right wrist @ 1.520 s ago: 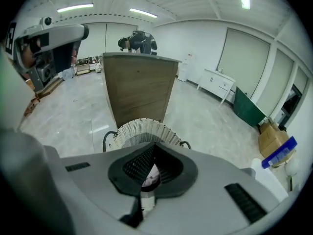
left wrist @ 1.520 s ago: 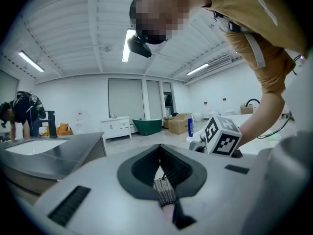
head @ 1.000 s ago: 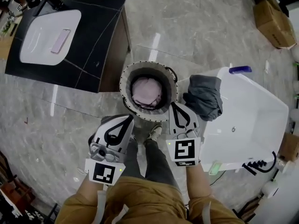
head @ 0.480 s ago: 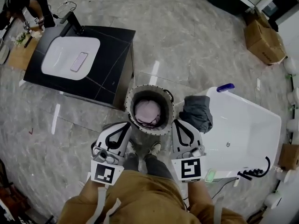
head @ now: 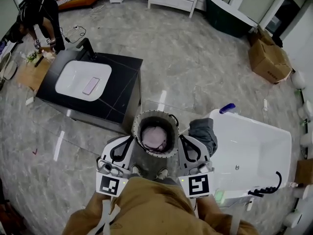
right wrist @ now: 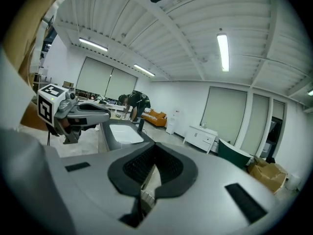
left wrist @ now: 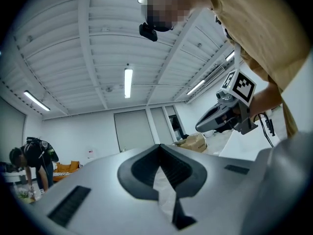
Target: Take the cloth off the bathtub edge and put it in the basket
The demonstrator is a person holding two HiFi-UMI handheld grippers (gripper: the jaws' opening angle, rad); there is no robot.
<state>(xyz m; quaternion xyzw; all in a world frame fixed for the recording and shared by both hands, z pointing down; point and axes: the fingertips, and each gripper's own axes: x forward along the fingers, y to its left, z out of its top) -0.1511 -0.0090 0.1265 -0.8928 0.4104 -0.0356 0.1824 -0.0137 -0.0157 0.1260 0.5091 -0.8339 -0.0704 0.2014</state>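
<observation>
Basket [head: 137,130] w/ pink bundle [head: 154,137] sits btwn L gripper [head: 124,143] & R gripper [head: 188,143]; grey cloth [head: 204,133] on bathtub [head: 249,151] edge.

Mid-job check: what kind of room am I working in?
Likely a bathroom-fixture showroom or mock-up hall, not a home bathroom: a white bathtub and a black vanity with a sink stand free on an open marble floor, with cardboard boxes nearby.

both units are the same build: left gripper [head: 128,141] and right gripper [head: 185,141] have pale grey-white shells, with black ribbed pads [left wrist: 139,173] lining a v-shaped mouth. black slot marks [left wrist: 68,204] on the shell tops. left marker cube [head: 109,184] and right marker cube [head: 197,184]: black square pattern on white. person wears a mustard-brown top [head: 151,204], dark trousers [head: 168,180] and light shoes [head: 137,170]. white strap [head: 104,210] along the left sleeve.
</observation>
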